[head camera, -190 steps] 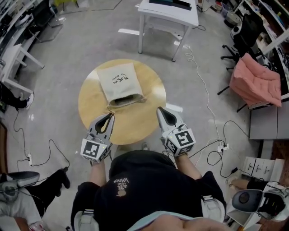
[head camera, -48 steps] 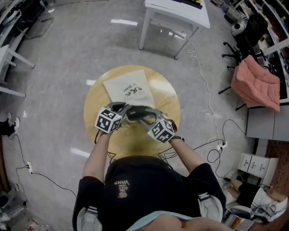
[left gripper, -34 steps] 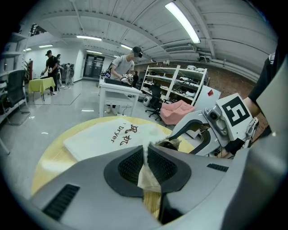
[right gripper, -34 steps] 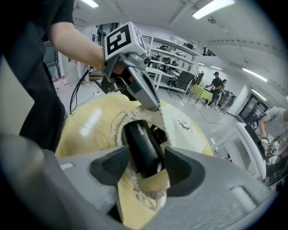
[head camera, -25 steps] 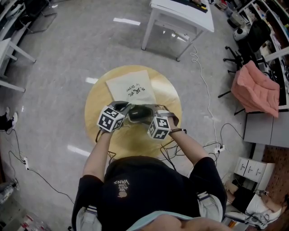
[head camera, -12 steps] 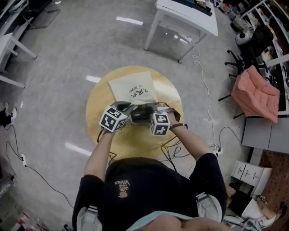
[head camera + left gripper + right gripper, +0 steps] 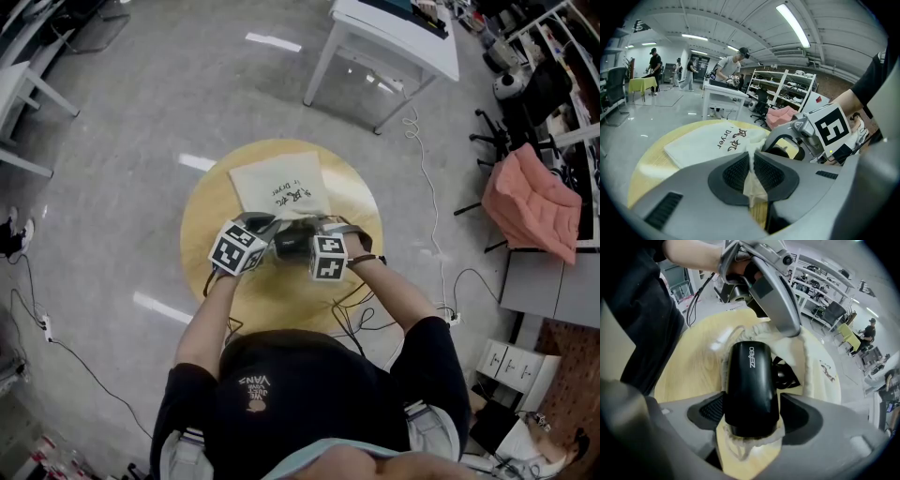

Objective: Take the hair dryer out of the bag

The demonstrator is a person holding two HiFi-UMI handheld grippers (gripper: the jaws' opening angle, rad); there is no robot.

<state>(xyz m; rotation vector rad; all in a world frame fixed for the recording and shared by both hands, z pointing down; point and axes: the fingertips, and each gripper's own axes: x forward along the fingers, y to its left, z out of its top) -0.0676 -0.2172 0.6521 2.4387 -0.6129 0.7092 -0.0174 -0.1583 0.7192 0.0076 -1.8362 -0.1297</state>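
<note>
Nearest us on the round wooden worktop (image 7: 211, 281), both tongs meet at the mouth of the bag. The right tongs (image 7: 751, 417) point steeply down and are clamped on the black hair dryer (image 7: 751, 380). One pad sits against each side of its body, so the jaws stand fairly wide to span it. The hair dryer lies in the bag's open mouth, and the frayed cloth rim wraps the end that sits between the jaws. Just to the left, the left tongs (image 7: 751, 171) are almost closed, pinching a fold of the bag's rim between their pads. Beyond both, the cream bag (image 7: 278, 187) lies flat on the far half of the worktop, printed side up. Farther off, a white table (image 7: 398, 37) stands on the grey floor.
</note>
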